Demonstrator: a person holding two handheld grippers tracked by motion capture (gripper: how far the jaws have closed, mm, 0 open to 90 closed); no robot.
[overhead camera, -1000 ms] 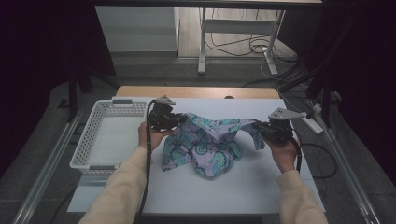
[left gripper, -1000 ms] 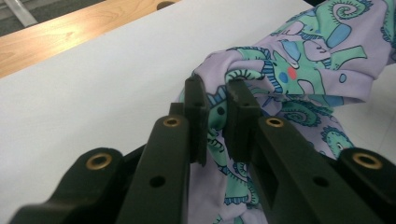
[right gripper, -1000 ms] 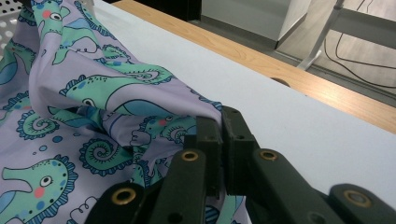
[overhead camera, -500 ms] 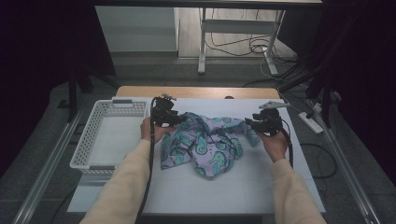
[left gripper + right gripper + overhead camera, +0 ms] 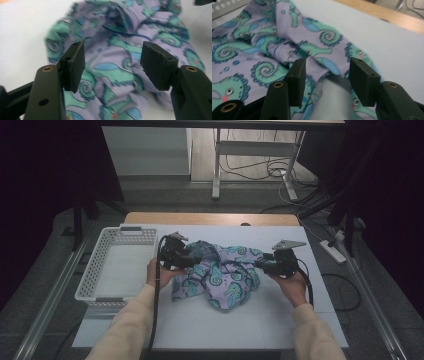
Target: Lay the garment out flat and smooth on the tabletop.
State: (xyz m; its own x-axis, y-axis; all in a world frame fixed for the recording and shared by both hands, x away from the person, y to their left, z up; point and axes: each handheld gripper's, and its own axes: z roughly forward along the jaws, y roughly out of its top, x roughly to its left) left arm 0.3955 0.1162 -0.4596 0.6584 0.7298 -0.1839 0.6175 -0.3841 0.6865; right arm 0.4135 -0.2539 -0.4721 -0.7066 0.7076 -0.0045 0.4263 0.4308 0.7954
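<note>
A lilac cloth printed with teal seahorses lies crumpled on the middle of the white table top. My left gripper is at the cloth's left edge, and its jaws have just been opening. In the left gripper view it stands open, with the cloth lying beyond and under the pads. My right gripper is at the cloth's right edge, and its jaws have also just been opening. In the right gripper view it is open over a fold of the cloth, and the pads do not press on it.
A white slotted basket stands at the table's left side, beside my left hand. The table's wooden back edge runs behind the cloth. A power strip and cables lie on the floor to the right.
Both grippers were shut on the cloth and held it stretched between them. They have sunk a little and opened, and the cloth now lies slack on the table.
</note>
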